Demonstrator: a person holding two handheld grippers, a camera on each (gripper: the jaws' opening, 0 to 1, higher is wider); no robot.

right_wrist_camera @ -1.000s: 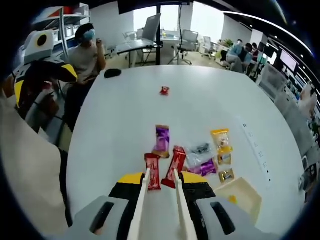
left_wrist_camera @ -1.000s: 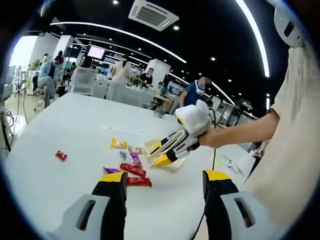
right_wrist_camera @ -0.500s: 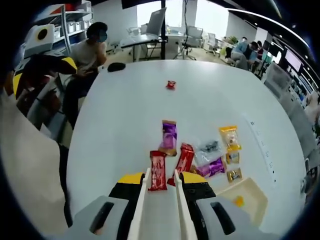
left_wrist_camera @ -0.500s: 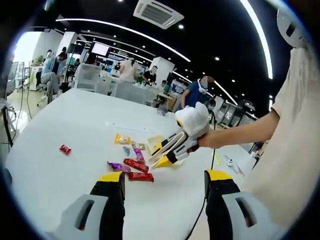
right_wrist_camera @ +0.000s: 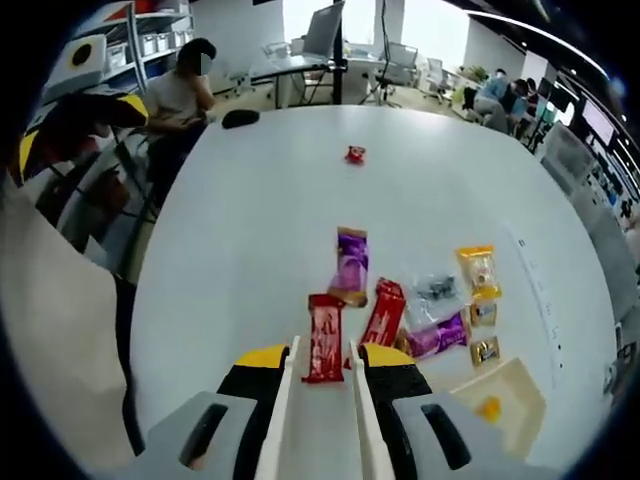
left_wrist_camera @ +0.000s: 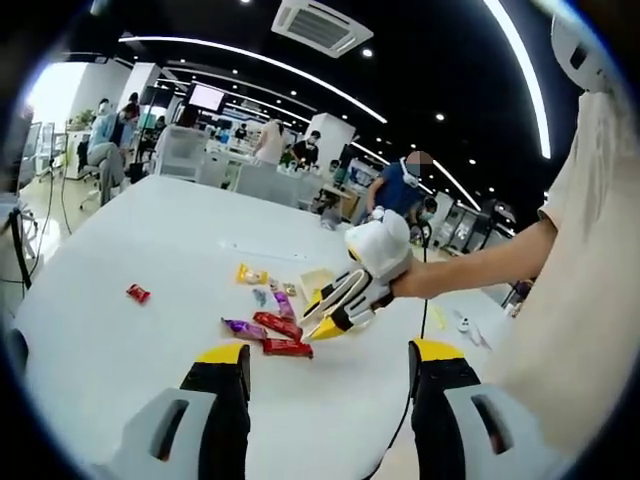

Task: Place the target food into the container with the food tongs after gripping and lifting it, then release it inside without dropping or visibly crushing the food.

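Now lined up: food tongs (right_wrist_camera: pixel 318 400), clamped in the right gripper (right_wrist_camera: pixel 318 385), have advanced until the red bar (right_wrist_camera: pixel 324 338) lies between the tips. Not yet gripped, so closing comes next; container (right_wrist_camera: pixel 503 398) sits beside the bar. Left gripper (left_wrist_camera: pixel 325 370) idle, jaws wide.

Left gripper (left_wrist_camera: pixel 330 375): black jaws capped in yellow on grey slotted housings. Right gripper (right_wrist_camera: pixel 322 375): same colours, cream tong blades (right_wrist_camera: pixel 278 420) along its jaws. The person wears a cream short-sleeved shirt (left_wrist_camera: pixel 585 250).

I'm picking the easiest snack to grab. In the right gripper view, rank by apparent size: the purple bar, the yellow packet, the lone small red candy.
1. purple bar
2. yellow packet, close behind it
3. small red candy: lies farthest away, so its true size is unsure
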